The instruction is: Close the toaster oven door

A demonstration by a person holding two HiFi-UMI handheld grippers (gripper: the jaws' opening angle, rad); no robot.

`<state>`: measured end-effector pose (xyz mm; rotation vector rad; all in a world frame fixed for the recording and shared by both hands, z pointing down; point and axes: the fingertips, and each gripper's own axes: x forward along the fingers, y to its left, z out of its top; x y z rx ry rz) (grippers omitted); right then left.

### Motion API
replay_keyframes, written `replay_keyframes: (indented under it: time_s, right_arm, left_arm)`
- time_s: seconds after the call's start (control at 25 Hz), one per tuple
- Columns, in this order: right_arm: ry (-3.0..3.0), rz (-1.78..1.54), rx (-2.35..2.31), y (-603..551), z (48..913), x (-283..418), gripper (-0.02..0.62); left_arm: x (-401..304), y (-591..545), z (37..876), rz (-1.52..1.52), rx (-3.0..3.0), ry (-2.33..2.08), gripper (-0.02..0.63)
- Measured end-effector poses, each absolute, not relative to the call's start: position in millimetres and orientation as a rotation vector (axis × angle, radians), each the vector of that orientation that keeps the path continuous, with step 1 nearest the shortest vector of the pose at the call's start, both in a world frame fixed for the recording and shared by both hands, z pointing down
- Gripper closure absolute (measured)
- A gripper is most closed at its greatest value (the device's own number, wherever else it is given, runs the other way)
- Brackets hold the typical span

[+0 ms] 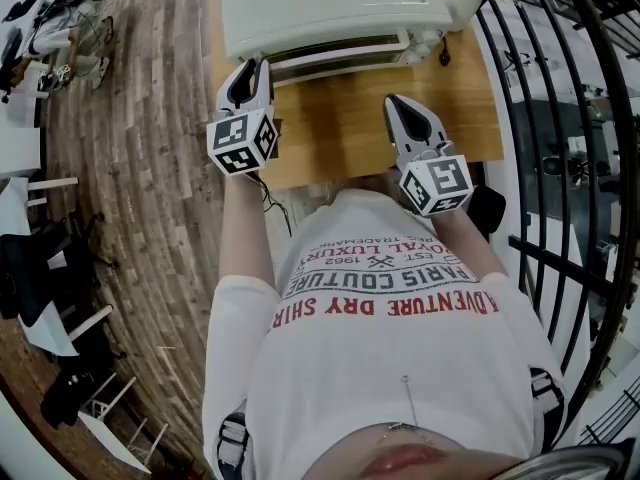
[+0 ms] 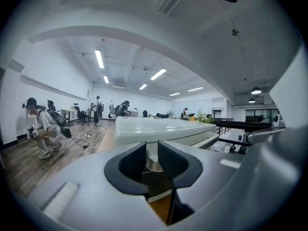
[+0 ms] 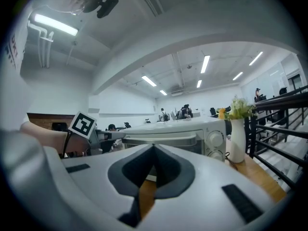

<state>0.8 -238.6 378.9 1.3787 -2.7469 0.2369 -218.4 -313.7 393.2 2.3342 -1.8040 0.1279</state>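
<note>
Though its rear is cut off at twelve o'clock, the white toaster oven (image 1: 330,8) stands on the wooden bench (image 1: 340,128), door handle (image 1: 340,53) facing the person. Left claw (image 1: 250,66) reaches nearly level to the oven's front corner at eleven o'clock, jaws slightly apart, empty; right claw (image 1: 398,101) hovers at one o'clock, jaws together. Whether the door sits fully flush is unclear

White tongs (image 1: 252,66), red-lettered white T-shirt (image 1: 400,368)
</note>
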Motion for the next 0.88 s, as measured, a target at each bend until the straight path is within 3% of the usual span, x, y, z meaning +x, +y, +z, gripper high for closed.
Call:
replay_keyframes:
  time_s: [0.48,0.88]
  right_arm:
    - [-2.758,0.208,1.361,-232,372,4,0.609]
    - [-2.764,0.193,1.342,-223,371,7,0.609]
  left_arm:
    - [-218,-314,393,0.228,2.347,-1.783,0.517]
    - [-205,-275,342,0.172,2.460,-1.871,0.518]
